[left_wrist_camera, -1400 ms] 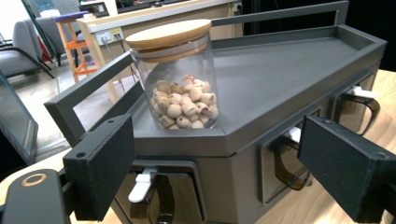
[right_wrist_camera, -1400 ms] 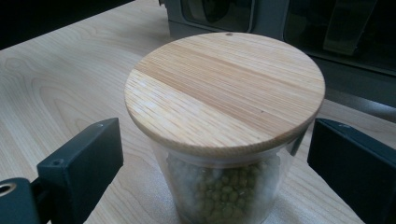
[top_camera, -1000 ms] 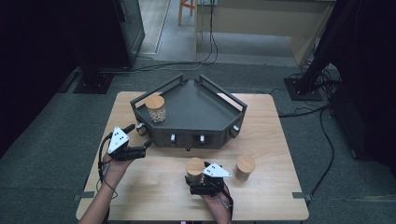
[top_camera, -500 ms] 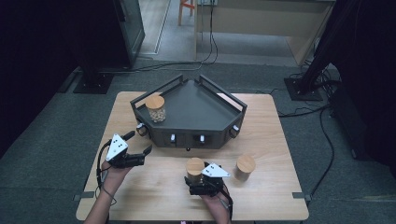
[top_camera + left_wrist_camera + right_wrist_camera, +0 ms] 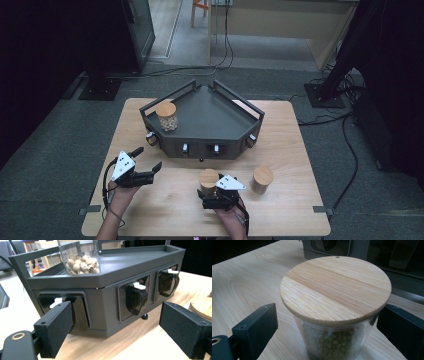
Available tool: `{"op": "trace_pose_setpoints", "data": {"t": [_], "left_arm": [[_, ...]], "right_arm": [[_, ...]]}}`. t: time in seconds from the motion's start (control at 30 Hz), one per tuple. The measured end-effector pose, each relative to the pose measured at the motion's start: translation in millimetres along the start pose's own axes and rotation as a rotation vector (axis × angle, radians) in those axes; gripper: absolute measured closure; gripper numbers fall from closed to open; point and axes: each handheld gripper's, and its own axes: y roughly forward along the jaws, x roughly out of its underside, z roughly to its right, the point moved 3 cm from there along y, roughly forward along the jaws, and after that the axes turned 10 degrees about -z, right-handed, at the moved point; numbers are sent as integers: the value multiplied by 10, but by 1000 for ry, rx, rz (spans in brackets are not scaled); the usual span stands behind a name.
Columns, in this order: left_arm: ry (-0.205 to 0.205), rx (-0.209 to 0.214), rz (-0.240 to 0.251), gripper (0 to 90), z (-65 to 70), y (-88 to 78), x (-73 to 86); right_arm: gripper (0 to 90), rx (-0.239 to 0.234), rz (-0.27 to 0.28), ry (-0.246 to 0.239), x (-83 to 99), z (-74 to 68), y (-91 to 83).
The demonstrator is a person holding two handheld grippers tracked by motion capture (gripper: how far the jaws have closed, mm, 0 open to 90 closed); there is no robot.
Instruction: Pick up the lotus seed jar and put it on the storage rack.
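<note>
A dark grey tray stand (image 5: 215, 120) sits at the back of the wooden table (image 5: 285, 210). On its left part stands a wooden-lidded jar (image 5: 166, 116) holding pale round balls (image 5: 81, 263). My left gripper (image 5: 148, 158) is open and holds nothing, a short way off the stand's front left face (image 5: 62, 312). My right gripper (image 5: 209, 194) is open around a lidded jar of green beans (image 5: 335, 297) on the table (image 5: 209, 179). Its left jaw is clear of the glass and its right jaw is close beside it. Another lidded jar (image 5: 262, 179) stands to the right.
The stand's front faces carry dark knobs with white levers (image 5: 138, 286). A raised rail (image 5: 239, 100) runs around the stand's edge. Cables (image 5: 345, 130) and dark equipment stands (image 5: 327, 95) lie on the floor beyond the table. Bare wood lies between the two hands.
My left gripper has drawn back from the stand toward the table's front edge, still open. The right gripper has stayed around the bean jar.
</note>
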Motion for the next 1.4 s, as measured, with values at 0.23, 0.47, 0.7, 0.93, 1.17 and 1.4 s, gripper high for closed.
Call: {"op": "trace_pose_setpoints", "data": {"t": [0.23,0.47,0.7,0.93,1.17,1.4], "left_arm": [[-7,-3,-1,109,38,-32,79],[-21,3,-5,108,68,-61,170],[-27,7,-4,108,77,-75,215],[-40,11,-6,108,63,-114,296],[-43,24,-19,109,58,-100,354],[-37,44,-44,108,57,-75,383]], "right_arm": [[31,5,1,0,2,-6,-1],[31,9,5,-7,6,-13,-3],[31,11,3,-7,3,-18,-1],[31,12,4,-7,3,-20,-1],[31,16,-9,-21,-20,-37,16],[31,24,-20,-31,-42,-60,36]]}}
